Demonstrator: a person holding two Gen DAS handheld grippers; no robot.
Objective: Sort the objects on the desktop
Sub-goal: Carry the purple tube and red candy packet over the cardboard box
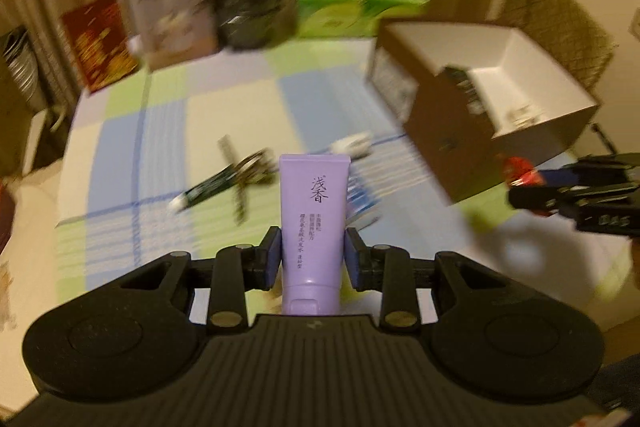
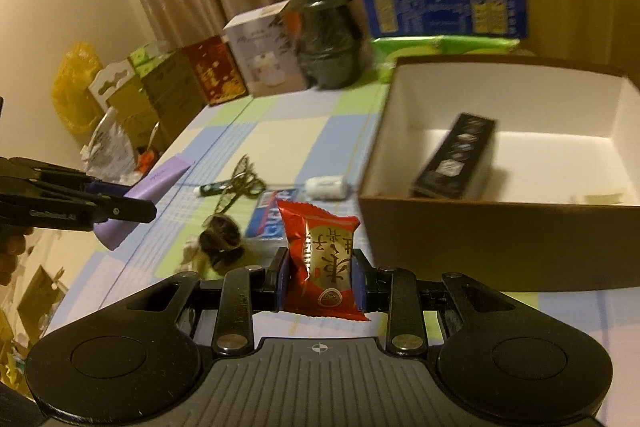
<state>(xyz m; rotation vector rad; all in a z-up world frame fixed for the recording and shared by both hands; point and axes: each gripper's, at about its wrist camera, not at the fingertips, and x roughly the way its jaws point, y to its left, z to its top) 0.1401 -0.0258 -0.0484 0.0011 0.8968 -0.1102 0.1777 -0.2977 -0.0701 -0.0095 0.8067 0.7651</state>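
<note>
My left gripper (image 1: 313, 254) is shut on a purple tube (image 1: 313, 223) with dark lettering, held upright above the checked tablecloth (image 1: 224, 115). In the right wrist view that same left gripper (image 2: 132, 209) holds the purple tube (image 2: 160, 183) at the far left. My right gripper (image 2: 320, 277) is shut on a red snack packet (image 2: 320, 259) with gold print; the left wrist view shows the right gripper (image 1: 520, 193) at its right edge with the red packet (image 1: 522, 173). A brown open box (image 2: 480, 239) with a white inside holds a dark flat carton (image 2: 456, 155).
On the cloth lie scissors (image 2: 240, 183), a dark pen (image 1: 208, 189), a small white object (image 2: 326, 187), a blue-white packet (image 2: 272, 213) and a dark round item (image 2: 220, 237). Stacked boxes (image 2: 444, 7), a black jar (image 2: 324, 39) and a white carton (image 2: 260, 55) line the back.
</note>
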